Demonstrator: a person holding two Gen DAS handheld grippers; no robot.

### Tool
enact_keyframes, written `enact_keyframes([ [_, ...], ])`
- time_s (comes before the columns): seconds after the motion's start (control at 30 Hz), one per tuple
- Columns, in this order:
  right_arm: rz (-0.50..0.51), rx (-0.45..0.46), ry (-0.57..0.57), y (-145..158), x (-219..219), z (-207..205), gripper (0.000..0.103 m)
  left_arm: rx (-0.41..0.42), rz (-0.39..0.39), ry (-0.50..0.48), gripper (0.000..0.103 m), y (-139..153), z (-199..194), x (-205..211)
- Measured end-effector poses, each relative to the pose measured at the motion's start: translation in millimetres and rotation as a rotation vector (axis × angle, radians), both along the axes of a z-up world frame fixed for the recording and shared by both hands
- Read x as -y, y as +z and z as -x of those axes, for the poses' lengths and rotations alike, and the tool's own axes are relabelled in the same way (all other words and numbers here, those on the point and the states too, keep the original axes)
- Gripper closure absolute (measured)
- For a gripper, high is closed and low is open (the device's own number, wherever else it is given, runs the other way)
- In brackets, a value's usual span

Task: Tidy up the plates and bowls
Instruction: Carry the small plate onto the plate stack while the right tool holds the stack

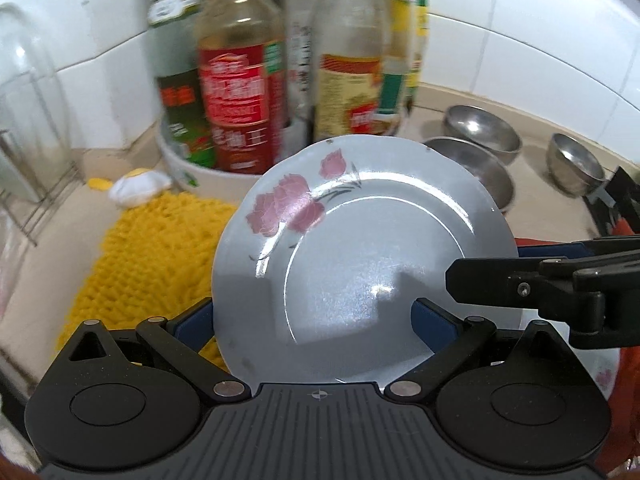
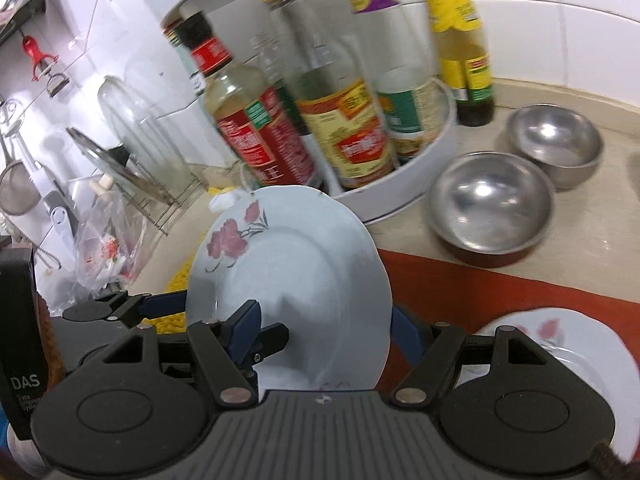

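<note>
A: How does the held plate (image 1: pixel 360 256) look?

B: It is white and glossy, with pink flowers and thin grey stems printed on one side of its rim, and a small dark chip at the top edge. It stands tilted on edge above the worktop (image 2: pixel 520 92), in front of the round white tray (image 2: pixel 400 184) of sauce bottles.

A: What grips it?

B: The left claw (image 1: pixel 316 316) has a blue finger on each face of the plate, pinching its lower part. The right claw (image 2: pixel 324 320) straddles the same plate with its blue pads spread to either side; whether they press it cannot be told.

A: And the counts?

B: Two flowered plates: the held one and a second plate (image 2: pixel 560 344) lying flat on the red mat (image 2: pixel 460 280). Three steel bowls (image 1: pixel 480 128) stand on the worktop in the left wrist view; the right wrist view shows two. One yellow cloth (image 1: pixel 148 248) lies beside the tray.
</note>
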State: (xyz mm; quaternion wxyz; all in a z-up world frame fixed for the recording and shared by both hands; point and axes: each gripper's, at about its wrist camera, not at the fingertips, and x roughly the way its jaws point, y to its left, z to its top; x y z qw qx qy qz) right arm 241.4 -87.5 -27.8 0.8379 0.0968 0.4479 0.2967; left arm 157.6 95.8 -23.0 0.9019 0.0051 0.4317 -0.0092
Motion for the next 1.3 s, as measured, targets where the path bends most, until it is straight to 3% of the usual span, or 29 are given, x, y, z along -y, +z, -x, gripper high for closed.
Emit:
enact_keyframes([
  [0.83, 0.019, -0.010, -0.248, 6, 116, 31, 0.036, 0.010, -0.015, -0.259, 0.001, -4, -1, 114],
  [1.3, 0.025, -0.061, -0.315, -8, 154, 43, 0.035, -0.027, -0.028, -0.320, 0.001, -19, 4, 150],
])
